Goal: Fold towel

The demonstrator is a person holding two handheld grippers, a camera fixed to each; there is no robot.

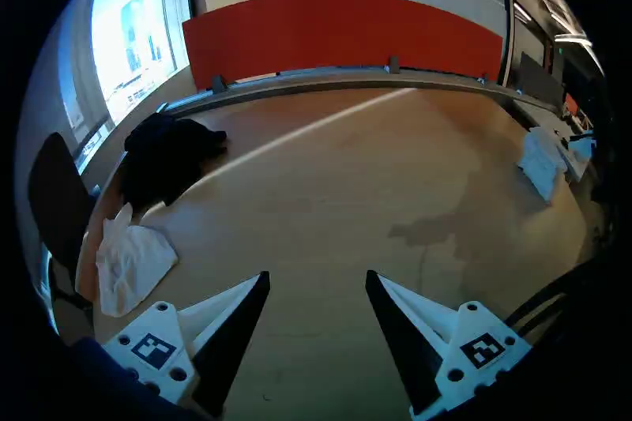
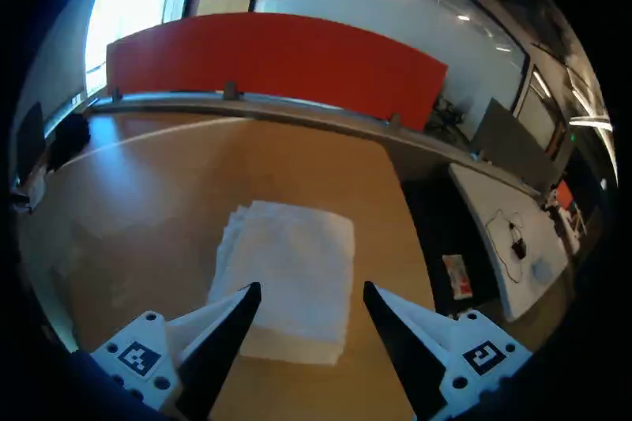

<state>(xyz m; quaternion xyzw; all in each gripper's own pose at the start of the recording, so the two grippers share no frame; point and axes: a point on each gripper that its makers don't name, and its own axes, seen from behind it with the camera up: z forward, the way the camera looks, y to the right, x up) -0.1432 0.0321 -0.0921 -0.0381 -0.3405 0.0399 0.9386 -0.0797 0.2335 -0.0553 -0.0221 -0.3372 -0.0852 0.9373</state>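
Two grippers are hovering wide open, gripping nothing. Right gripper (image 2: 312,302) is hanging just above the near edge of the neatly folded white fabric towel (image 2: 292,263), which is lying flat on the light wooden table (image 2: 158,184), seemingly finished. Left gripper (image 1: 316,295) is pointing over bare tabletop, probably standing clear; crumpled white cloth (image 1: 130,263) is lying off to one side.

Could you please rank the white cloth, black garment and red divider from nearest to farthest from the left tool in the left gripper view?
1. White cloth, close by, left of the left tool.
2. Black garment, farther back on the left.
3. Red divider, straight ahead at the back.
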